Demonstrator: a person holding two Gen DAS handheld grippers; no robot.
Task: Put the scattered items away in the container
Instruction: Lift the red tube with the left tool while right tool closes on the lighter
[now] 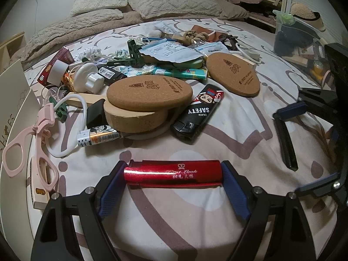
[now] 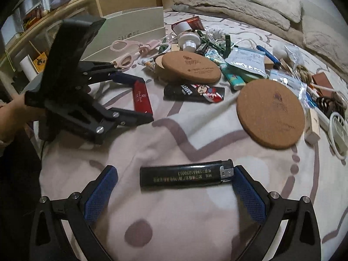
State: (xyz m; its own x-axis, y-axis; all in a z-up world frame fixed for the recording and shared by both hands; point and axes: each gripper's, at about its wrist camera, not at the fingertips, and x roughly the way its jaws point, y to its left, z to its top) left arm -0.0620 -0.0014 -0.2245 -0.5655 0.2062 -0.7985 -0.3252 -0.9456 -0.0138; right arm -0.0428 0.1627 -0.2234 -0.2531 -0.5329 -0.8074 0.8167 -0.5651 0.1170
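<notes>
- The left gripper clamps the glossy red lighter by its 2 ends, low over the sheet, with bare cloth in front.
- The right gripper is apart around the smooth black lighter; only the right pad touches its metal head.
- The white box stands at the bed's edge, behind the clutter.
- 2 round cork mats lie stacked in the pile.

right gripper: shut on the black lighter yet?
Not yet: right gripper open. One pad touches the black lighter's metal end; a gap remains at the other.
</notes>
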